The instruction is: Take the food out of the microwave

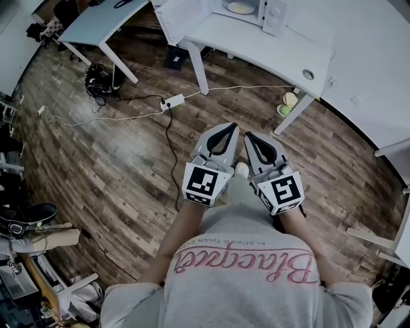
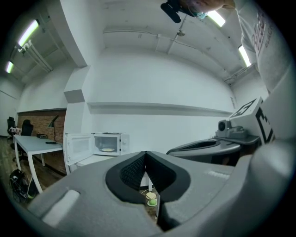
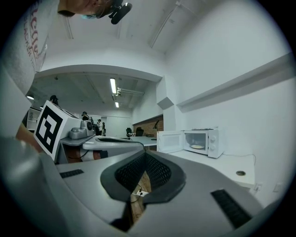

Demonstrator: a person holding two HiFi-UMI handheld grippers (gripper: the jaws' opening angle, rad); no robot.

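A white microwave (image 1: 272,14) stands on a white table (image 1: 275,54) at the top of the head view, its door (image 1: 174,19) swung wide open. Inside lies a pale plate of food (image 1: 241,8), which also shows in the left gripper view (image 2: 107,149) and the right gripper view (image 3: 197,146). My left gripper (image 1: 229,126) and right gripper (image 1: 248,135) are side by side over the wooden floor, well short of the table. Both point level toward the microwave. The left jaws (image 2: 146,153) are shut and hold nothing. On the right gripper (image 3: 145,154) the tips meet, also with nothing between them.
A power strip (image 1: 173,101) with cables lies on the floor ahead of me. Green and yellow round things (image 1: 288,104) sit under the table near its leg. A second white table (image 1: 102,22) stands at the upper left, with a black tangle (image 1: 101,78) beside it.
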